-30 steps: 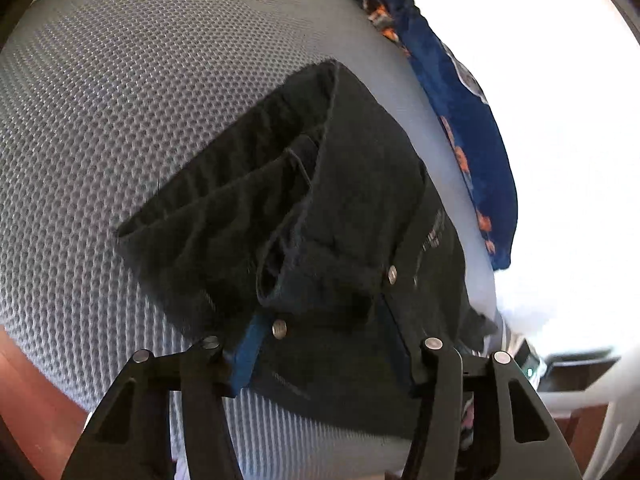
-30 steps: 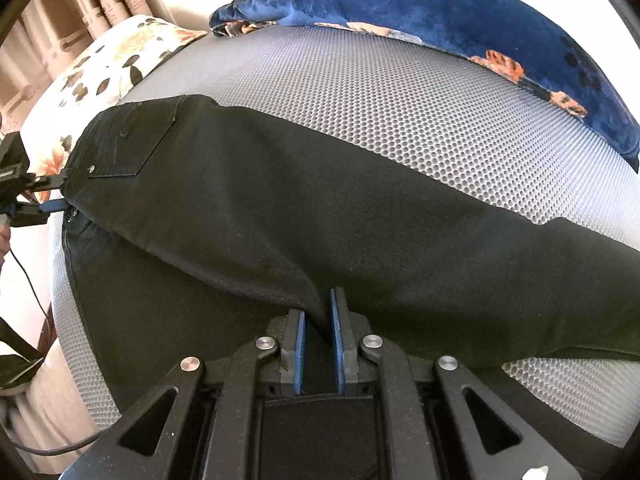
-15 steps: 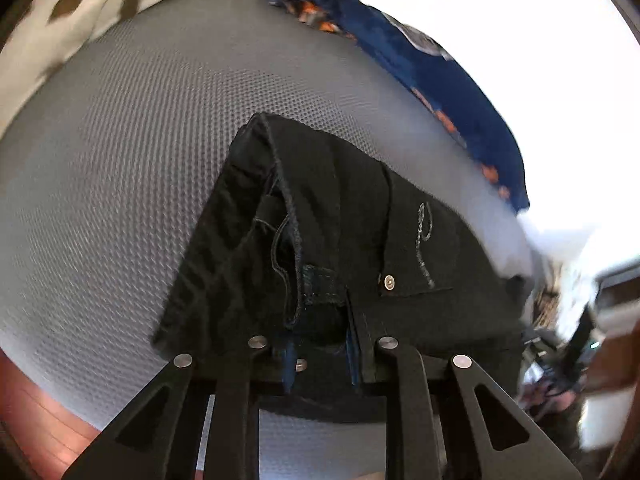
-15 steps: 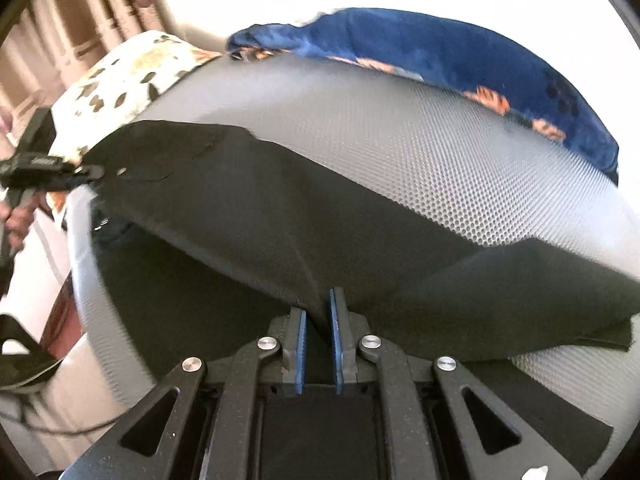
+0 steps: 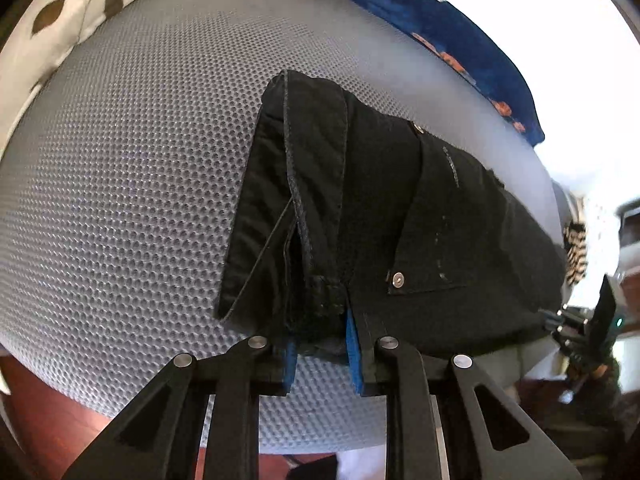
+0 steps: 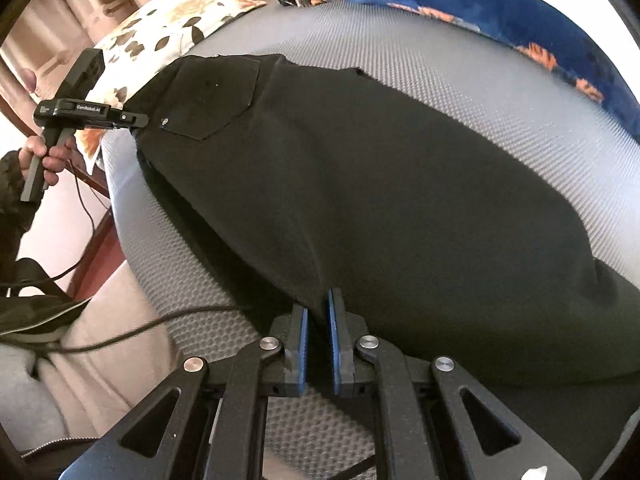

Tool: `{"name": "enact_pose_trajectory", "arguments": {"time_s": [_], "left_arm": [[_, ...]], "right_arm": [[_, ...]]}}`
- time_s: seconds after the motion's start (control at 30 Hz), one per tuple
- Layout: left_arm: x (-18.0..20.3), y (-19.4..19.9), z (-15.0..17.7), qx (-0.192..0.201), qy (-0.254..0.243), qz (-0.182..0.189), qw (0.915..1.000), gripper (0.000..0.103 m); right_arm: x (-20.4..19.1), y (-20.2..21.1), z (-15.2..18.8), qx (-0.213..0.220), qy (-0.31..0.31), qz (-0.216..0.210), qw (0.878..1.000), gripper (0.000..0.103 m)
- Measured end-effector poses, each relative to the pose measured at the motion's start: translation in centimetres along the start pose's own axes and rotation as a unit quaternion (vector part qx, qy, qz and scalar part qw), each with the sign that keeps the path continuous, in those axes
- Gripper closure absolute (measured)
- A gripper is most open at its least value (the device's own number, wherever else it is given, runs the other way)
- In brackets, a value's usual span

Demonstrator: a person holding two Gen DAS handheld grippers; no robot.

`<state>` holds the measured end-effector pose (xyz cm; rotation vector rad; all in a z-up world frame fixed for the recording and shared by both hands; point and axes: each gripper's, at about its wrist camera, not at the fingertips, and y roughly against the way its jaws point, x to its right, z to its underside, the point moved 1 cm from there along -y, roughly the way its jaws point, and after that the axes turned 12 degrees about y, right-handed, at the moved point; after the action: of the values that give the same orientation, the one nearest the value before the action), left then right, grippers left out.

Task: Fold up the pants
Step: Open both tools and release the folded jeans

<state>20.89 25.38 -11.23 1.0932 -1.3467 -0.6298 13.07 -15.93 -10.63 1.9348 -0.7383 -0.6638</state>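
Black pants (image 6: 380, 200) lie folded lengthwise on a grey mesh mattress (image 5: 132, 184). In the left wrist view the waistband end (image 5: 320, 240) with a back pocket (image 5: 436, 232) faces me. My left gripper (image 5: 320, 350) is shut on the waistband edge, the blue pads pinching the thick denim. It also shows in the right wrist view (image 6: 132, 120) at the pants' far left end. My right gripper (image 6: 317, 344) is shut on the pants' near fold edge, cloth rising between its blue pads.
A blue patterned blanket (image 6: 480, 4) lies along the far side of the mattress. A floral pillow (image 6: 160, 28) sits at the head end. A cable (image 6: 132, 332) trails over the bed's near edge. Red-brown floor (image 5: 44, 408) shows beside the bed.
My left gripper closed on the waistband, and both grippers carried the top leg across, so the pants now lie flatter, one leg over the other.
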Motion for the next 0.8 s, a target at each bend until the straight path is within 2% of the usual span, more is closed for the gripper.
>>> {"name": "enact_pose_trajectory", "arguments": {"time_s": [0.13, 0.3, 0.37, 0.47, 0.57, 0.7, 0.77, 0.8], "left_arm": [[0.6, -0.6, 0.9, 0.012, -0.014, -0.017, 0.9997, 0.078], [3.8, -1.1, 2.2, 0.048, -0.05, -0.067, 0.9954, 0.073], [4.9, -0.9, 3.2, 0.064, -0.051, -0.089, 0.9926, 0.063], [4.7, 0.0, 3.5, 0.103, -0.055, -0.096, 0.9885, 0.058], [6.0, 1.9, 5.3, 0.16, -0.079, -0.126, 0.9759, 0.058], [6.6, 3.8, 5.1, 0.212, -0.113, -0.14, 0.9607, 0.056], [7.7, 4.5, 5.5, 0.234, -0.133, -0.145, 0.9521, 0.055], [8.4, 4.6, 5.9, 0.241, -0.146, -0.146, 0.9483, 0.055]], "right_arm": [[0.0, -1.4, 0.4, -0.015, -0.01, -0.001, 1.0, 0.095], [0.1, -2.3, 0.5, -0.018, -0.02, 0.005, 1.0, 0.094], [0.1, -2.3, 0.5, -0.016, -0.022, 0.005, 1.0, 0.094], [0.1, -2.2, 0.7, -0.012, -0.026, 0.007, 1.0, 0.093], [0.2, -2.0, 0.9, -0.005, -0.031, 0.009, 0.999, 0.091], [0.0, -0.7, 1.4, 0.008, -0.041, 0.002, 0.999, 0.066], [-0.3, 0.6, 1.8, 0.02, -0.042, 0.004, 0.999, 0.057], [-0.2, 1.2, 2.1, 0.023, -0.044, 0.005, 0.999, 0.057]]}}
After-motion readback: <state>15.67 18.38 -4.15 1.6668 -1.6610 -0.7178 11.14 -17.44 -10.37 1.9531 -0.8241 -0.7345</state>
